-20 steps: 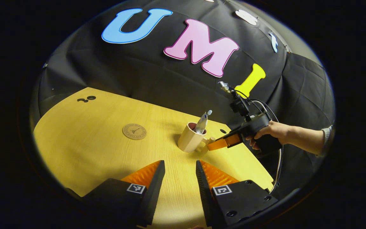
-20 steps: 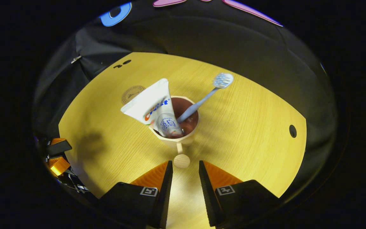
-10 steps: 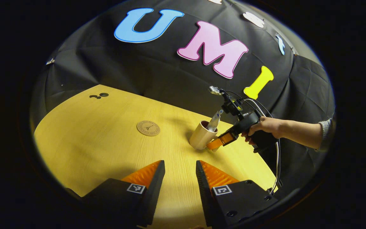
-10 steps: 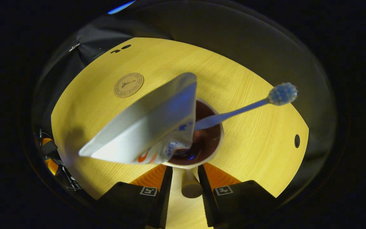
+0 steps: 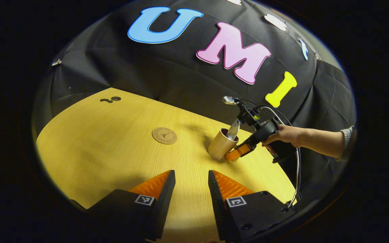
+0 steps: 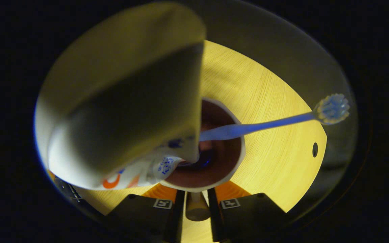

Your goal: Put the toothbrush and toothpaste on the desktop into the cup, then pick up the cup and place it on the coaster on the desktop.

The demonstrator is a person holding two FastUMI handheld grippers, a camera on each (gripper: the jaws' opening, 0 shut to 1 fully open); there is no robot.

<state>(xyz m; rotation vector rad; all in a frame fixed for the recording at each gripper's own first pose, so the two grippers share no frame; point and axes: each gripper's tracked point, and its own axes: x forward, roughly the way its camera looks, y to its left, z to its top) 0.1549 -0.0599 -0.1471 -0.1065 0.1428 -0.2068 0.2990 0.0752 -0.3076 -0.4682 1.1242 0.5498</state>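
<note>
While your right gripper (image 6: pixel 197 202) pinches the cup's handle (image 6: pixel 197 206), the cup (image 5: pixel 221 147) tilts on the desktop (image 5: pixel 113 148), toothpaste (image 6: pixel 127 108) and toothbrush (image 6: pixel 265 119) inside, well apart from the coaster (image 5: pixel 164 135); your left gripper (image 5: pixel 191 185) gapes, holding nothing.

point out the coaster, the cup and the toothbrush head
coaster (image 5: pixel 164 135), left gripper view, its round top face
cup (image 5: pixel 220 146), left gripper view, its outer side wall
toothbrush (image 6: pixel 333 108), right gripper view, its bristle head

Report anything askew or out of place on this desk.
The cup stands tilted on the desk, leaning toward the right gripper shut on its handle. Toothpaste and toothbrush lean out over its rim. The coaster lies bare.
</note>
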